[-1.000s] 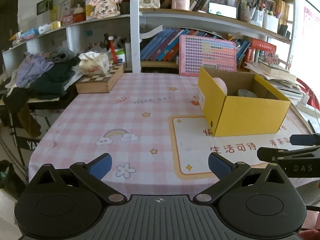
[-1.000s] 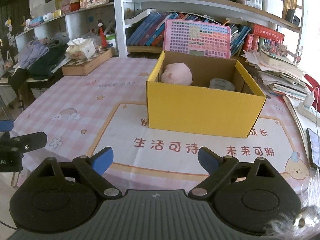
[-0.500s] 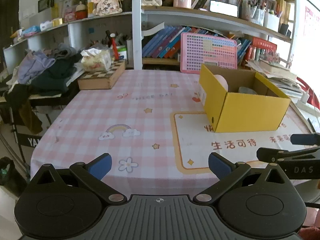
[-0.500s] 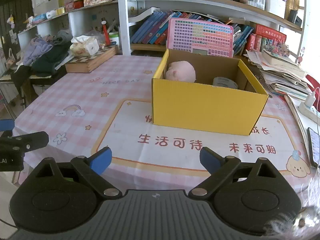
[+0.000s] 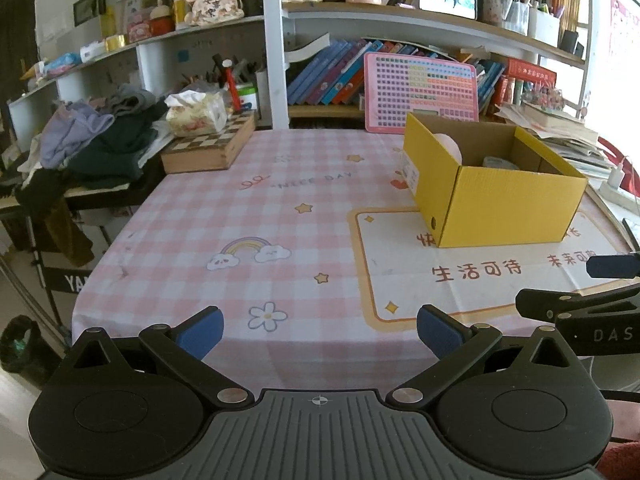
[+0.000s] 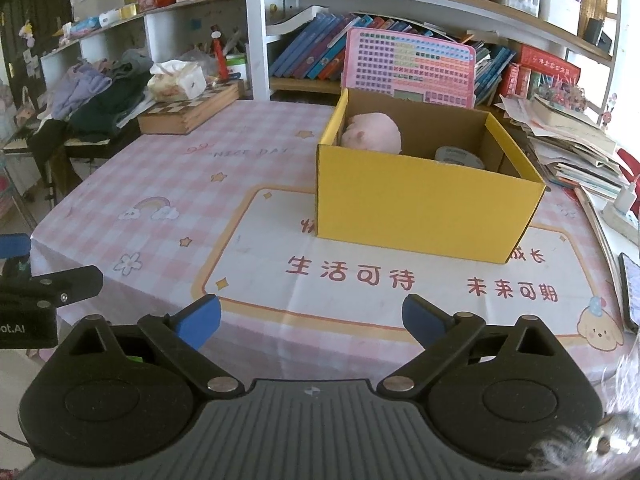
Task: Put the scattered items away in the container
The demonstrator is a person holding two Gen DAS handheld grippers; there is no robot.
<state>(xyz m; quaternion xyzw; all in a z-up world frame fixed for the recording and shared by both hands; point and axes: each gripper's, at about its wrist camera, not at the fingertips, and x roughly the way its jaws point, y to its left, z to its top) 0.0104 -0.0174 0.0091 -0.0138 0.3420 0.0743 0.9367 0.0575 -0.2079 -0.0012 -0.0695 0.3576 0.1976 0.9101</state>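
The left gripper [image 5: 320, 330] and right gripper [image 6: 311, 318] hang at the table's near edge, jaws spread, holding nothing. Farther back on the tablecloth [image 6: 168, 184] stands the yellow box [image 6: 424, 212], holding a pink plush toy [image 6: 374, 134] and a grey roll [image 6: 458, 156].

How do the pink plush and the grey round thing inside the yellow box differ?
The pink plush is soft and rounded, rising close to the rim; the grey round thing is flat-topped and sits lower. The plush lies toward the box's left wall, the grey thing nearer the middle and right. Both rest inside the yellow box, partly hidden by its front wall.
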